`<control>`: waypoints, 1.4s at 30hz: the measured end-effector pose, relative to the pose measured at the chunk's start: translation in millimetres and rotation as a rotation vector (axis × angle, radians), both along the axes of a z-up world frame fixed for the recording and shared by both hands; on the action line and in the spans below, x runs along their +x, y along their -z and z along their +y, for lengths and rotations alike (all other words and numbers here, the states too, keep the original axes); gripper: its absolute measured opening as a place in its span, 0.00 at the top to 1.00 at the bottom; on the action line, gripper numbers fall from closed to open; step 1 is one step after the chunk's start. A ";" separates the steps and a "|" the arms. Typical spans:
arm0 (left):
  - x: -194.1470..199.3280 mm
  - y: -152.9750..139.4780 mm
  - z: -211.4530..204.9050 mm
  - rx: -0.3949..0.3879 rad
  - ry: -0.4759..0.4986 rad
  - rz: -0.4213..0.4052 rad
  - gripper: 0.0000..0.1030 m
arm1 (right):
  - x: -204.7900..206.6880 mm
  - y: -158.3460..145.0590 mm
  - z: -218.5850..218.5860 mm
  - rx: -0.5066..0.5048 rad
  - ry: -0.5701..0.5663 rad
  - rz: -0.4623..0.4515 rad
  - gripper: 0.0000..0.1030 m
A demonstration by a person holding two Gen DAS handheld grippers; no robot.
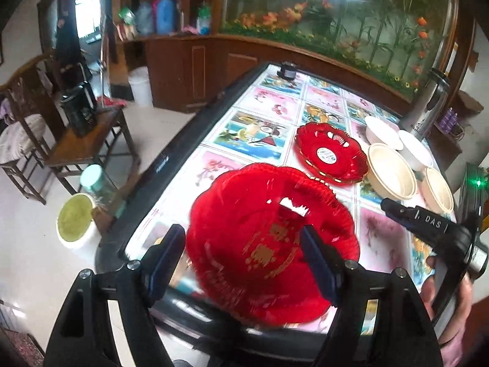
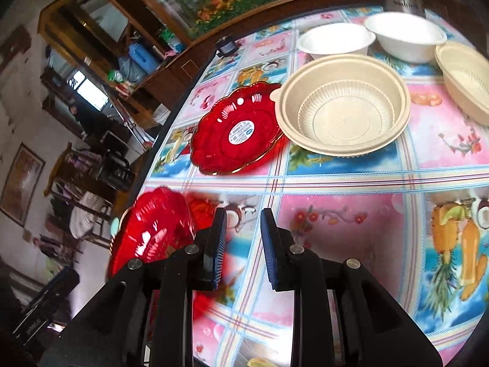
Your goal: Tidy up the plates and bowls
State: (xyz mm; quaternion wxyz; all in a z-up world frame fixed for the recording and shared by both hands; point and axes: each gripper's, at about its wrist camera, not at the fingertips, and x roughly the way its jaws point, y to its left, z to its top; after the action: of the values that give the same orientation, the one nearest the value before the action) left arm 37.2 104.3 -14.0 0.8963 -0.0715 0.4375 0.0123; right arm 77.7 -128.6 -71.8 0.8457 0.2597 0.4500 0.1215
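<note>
A large red glass plate (image 1: 269, 244) with gold lettering lies at the table's near left corner, below my left gripper (image 1: 244, 250). That gripper is wide open and its pads are off the plate. The same plate (image 2: 152, 229) shows left of my right gripper (image 2: 244, 241), whose jaws stand a little apart with nothing between them. In the left wrist view my right gripper (image 1: 394, 209) hovers at the right, held by a hand. A smaller red plate (image 1: 331, 153) (image 2: 238, 128) with a sticker lies further back. Beside it sit two beige bowls (image 2: 342, 104) (image 2: 464, 76) and two white bowls (image 2: 336, 41) (image 2: 405, 35).
A steel flask (image 1: 428, 104) stands behind the bowls. The table has a black rim (image 1: 171, 159) and a picture-patterned cloth; a small black object (image 1: 287, 70) sits at its far end. On the floor to the left are a bucket (image 1: 76, 223), a jar (image 1: 94, 183) and wooden chairs.
</note>
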 end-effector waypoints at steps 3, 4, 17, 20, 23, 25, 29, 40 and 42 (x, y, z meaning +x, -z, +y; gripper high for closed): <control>30.6 -4.0 -3.3 0.002 0.025 0.026 0.25 | 12.8 1.9 -3.6 0.028 0.010 0.005 0.78; 37.6 -5.4 -4.1 0.005 0.031 0.034 0.25 | 18.8 4.7 -5.8 0.060 0.012 0.014 0.78; 187.5 19.4 -26.8 0.088 0.160 0.215 0.25 | 60.8 43.5 -13.7 0.230 0.091 0.114 0.71; 214.6 33.8 -38.7 0.092 0.173 0.254 0.25 | 69.8 47.4 -14.4 0.229 0.111 0.125 0.71; 235.2 48.8 -49.7 0.091 0.190 0.306 0.25 | 79.0 53.2 -11.4 0.234 0.118 0.145 0.71; 244.8 56.1 -56.3 0.094 0.202 0.322 0.25 | 82.4 56.1 -9.1 0.231 0.120 0.150 0.71; 254.0 66.2 -63.5 0.100 0.218 0.350 0.25 | 86.6 62.0 -4.5 0.218 0.115 0.164 0.71; 260.8 84.0 -75.8 -0.012 0.275 0.431 0.25 | 95.9 62.9 -2.4 0.212 0.118 0.137 0.71; 261.4 85.5 -78.4 -0.032 0.276 0.438 0.25 | 96.8 64.4 -3.5 0.225 0.121 0.132 0.71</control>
State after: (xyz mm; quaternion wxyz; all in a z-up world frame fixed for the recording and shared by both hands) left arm 298.6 25.9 -99.5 0.7721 -0.0210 0.6269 -0.1022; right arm 174.5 -132.2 -136.2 0.7855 0.3871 0.4717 0.1028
